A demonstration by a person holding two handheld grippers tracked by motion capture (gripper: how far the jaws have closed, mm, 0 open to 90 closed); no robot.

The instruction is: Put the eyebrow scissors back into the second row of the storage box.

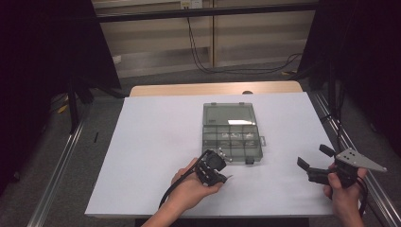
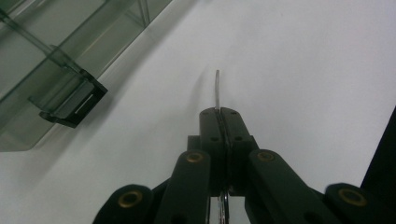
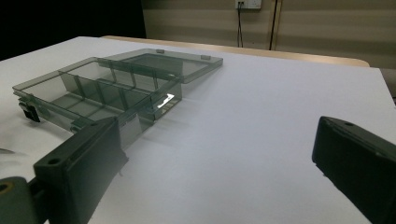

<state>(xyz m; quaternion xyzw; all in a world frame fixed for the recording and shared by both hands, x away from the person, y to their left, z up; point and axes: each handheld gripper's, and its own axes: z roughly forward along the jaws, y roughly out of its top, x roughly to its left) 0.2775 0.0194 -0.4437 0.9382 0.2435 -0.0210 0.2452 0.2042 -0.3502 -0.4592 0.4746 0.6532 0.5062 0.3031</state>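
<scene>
A smoky translucent compartment box (image 1: 211, 147) lies open mid-table, its lid (image 1: 229, 115) folded flat behind it. Small metal parts (image 1: 232, 136) rest in some compartments. My left gripper (image 1: 225, 178) hovers just in front of the box's near left corner, shut on a thin flat metal piece (image 2: 217, 88) that sticks out edge-on past the closed jaws (image 2: 223, 113). The box's black latch (image 2: 74, 105) is to its left in the left gripper view. My right gripper (image 1: 313, 158) is held at the table's right edge, open with nothing between its jaws (image 3: 215, 158), facing the box (image 3: 102, 93).
White paper (image 1: 156, 137) covers the table; a strip of wooden top (image 1: 213, 88) shows at the far edge. Metal rails run along both sides of the table (image 1: 61, 161). Cables hang by the far wall (image 1: 198, 56).
</scene>
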